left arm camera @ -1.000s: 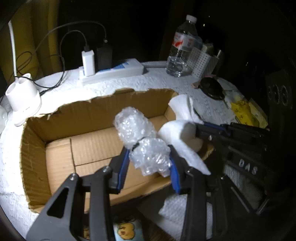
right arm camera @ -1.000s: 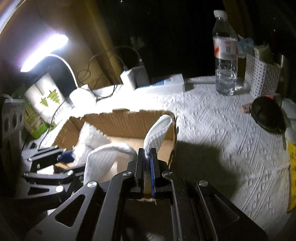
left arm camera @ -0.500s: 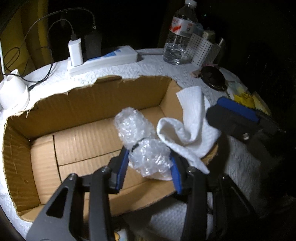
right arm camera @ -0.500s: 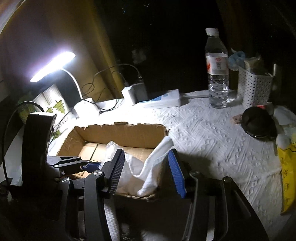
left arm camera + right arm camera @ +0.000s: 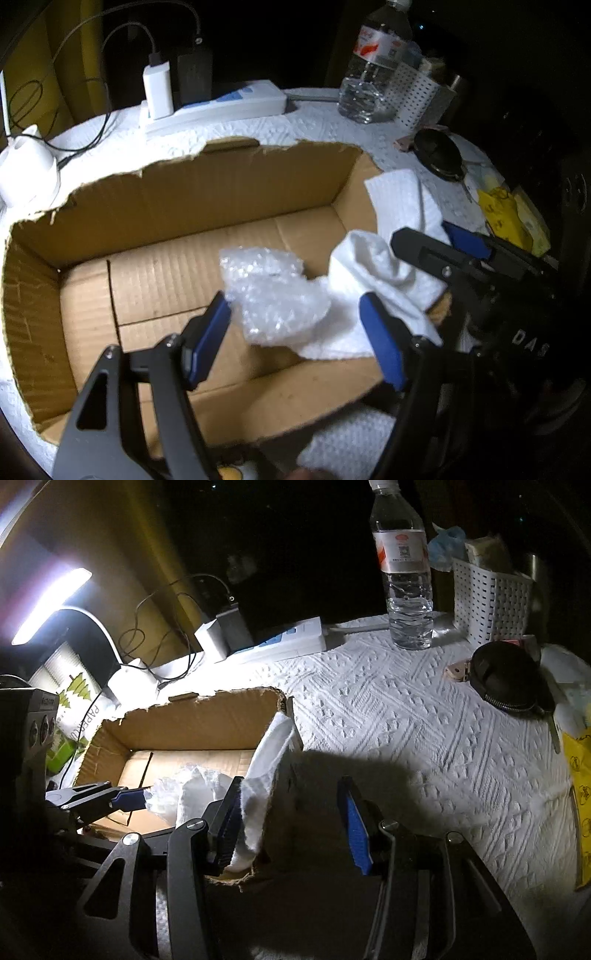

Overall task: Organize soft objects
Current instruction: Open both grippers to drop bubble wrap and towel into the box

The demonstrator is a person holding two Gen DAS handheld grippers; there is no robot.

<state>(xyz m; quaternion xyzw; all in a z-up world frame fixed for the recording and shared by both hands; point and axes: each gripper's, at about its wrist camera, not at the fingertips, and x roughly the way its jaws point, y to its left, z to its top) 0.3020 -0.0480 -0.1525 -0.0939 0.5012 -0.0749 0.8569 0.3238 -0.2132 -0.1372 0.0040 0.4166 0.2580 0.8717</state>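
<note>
Bubble wrap and white cloth rest in the open cardboard box, both grippers spread wide.

The crumpled clear bubble wrap wad (image 5: 273, 295) lies on the floor of the torn brown cardboard box (image 5: 177, 206), touching the white textured cloth (image 5: 384, 266) draped over the box's right wall. The left gripper (image 5: 295, 339) holds its blue-padded fingers open around the wad, gripping nothing. At lower centre of the right wrist view, the right gripper (image 5: 291, 827) is open beside the cloth. A clear plastic water bottle (image 5: 404, 572) stands on the white-covered worktop (image 5: 406, 720).
</note>
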